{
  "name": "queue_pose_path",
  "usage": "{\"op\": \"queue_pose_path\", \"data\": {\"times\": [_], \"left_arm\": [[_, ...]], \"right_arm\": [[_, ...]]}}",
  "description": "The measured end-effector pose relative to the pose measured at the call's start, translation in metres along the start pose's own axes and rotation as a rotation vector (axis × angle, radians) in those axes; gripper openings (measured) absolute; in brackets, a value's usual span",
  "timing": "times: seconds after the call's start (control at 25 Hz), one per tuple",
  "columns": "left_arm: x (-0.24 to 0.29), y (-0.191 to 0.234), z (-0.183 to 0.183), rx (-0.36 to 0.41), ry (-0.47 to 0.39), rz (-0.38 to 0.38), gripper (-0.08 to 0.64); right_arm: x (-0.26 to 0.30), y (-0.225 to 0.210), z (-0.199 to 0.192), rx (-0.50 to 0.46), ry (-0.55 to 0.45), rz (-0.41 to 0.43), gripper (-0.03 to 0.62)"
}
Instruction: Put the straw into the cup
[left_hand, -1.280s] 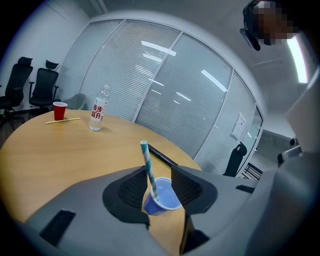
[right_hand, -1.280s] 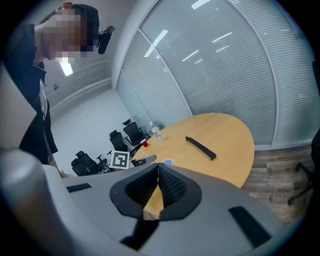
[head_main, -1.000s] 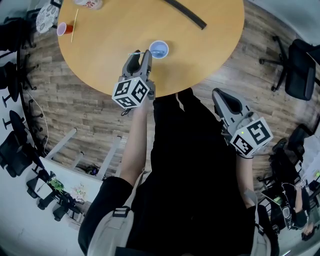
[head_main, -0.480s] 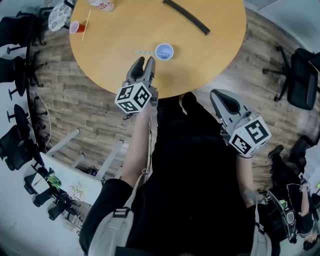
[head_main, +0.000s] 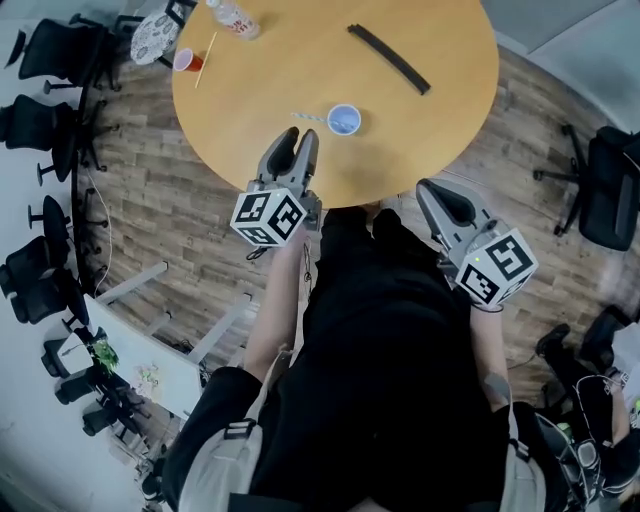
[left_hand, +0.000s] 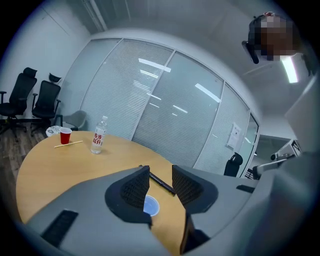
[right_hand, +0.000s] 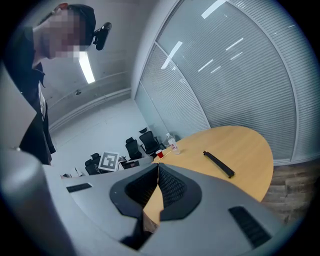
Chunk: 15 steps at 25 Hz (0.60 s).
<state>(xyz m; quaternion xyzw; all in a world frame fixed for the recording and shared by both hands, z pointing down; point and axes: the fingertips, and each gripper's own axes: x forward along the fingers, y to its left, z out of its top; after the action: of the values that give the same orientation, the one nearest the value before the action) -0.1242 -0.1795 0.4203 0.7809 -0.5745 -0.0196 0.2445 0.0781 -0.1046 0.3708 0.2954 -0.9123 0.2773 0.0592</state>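
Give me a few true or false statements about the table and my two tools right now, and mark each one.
1. The straw lies on the table beside the blue cup. True.
2. The left tool grips the straw. False: its jaws stand apart, with nothing between them.
3. The right tool is shut. True.
4. The red cup touches the blue cup. False: it stands far off at the table's edge, near the water bottle.

head: high, steeply down | gripper views: low, level | shared: round table (head_main: 290, 70)
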Motion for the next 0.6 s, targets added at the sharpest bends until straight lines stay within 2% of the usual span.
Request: {"op": "queue_pose_path", "data": {"times": [0.36, 0.6], "left_arm": [[-0.028, -0.045, 0.046, 0.12, -0.105, -0.029, 0.087], [-0.051, -0.063, 0.053, 0.19, -0.112, -0.066, 0.03]], "right_arm": [[0.009, 0.005, 0.013, -0.032, 0.008, 0.094, 0.018], [0.019, 0.016, 0.014, -0.035, 0.027, 0.144, 0.018]]}}
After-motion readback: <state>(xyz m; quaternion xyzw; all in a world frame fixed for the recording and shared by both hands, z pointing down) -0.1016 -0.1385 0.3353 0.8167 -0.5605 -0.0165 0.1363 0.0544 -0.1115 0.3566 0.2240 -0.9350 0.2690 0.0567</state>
